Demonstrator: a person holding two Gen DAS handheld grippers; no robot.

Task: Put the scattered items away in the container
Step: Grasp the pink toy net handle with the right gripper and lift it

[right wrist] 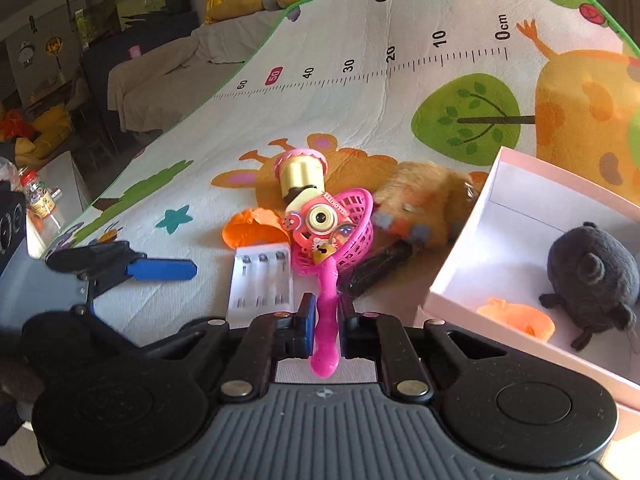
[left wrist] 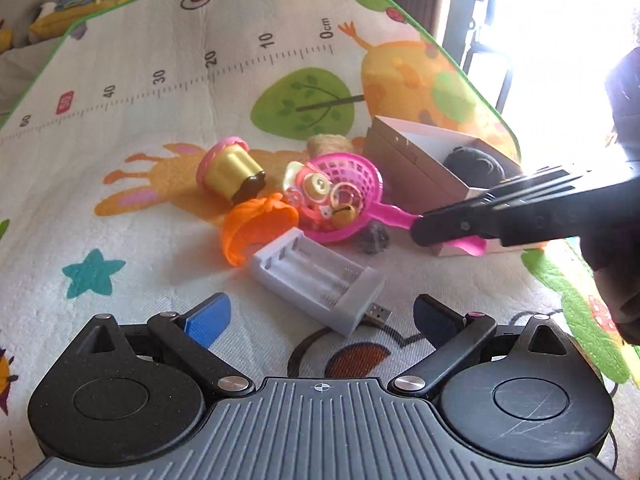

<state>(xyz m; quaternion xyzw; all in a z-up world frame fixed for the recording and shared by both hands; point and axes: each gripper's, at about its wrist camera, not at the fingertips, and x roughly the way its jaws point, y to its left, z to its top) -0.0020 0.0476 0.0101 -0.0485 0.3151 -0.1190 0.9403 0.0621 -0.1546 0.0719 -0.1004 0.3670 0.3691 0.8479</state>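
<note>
The right gripper (right wrist: 328, 320) pinches the handle of the pink basket scoop (right wrist: 326, 280); its mesh bowl carries a small toy camera (right wrist: 320, 222). The left gripper (left wrist: 320, 316) hovers spread wide over the white battery charger (left wrist: 316, 276) on the play mat (left wrist: 160, 160). Beyond, the open box (right wrist: 480, 248) holds a dark plush toy (right wrist: 592, 276).

A glossy pink plastic strainer scoop (right wrist: 352, 216) with a mesh bowl lies on a play mat (left wrist: 168, 184) of finely textured, matt foam. Beside it sits a smooth white plastic battery charger (left wrist: 316, 276). The box (right wrist: 520, 216) looks like matt pink cardboard, holding a fuzzy dark plush toy (right wrist: 592, 272).
</note>
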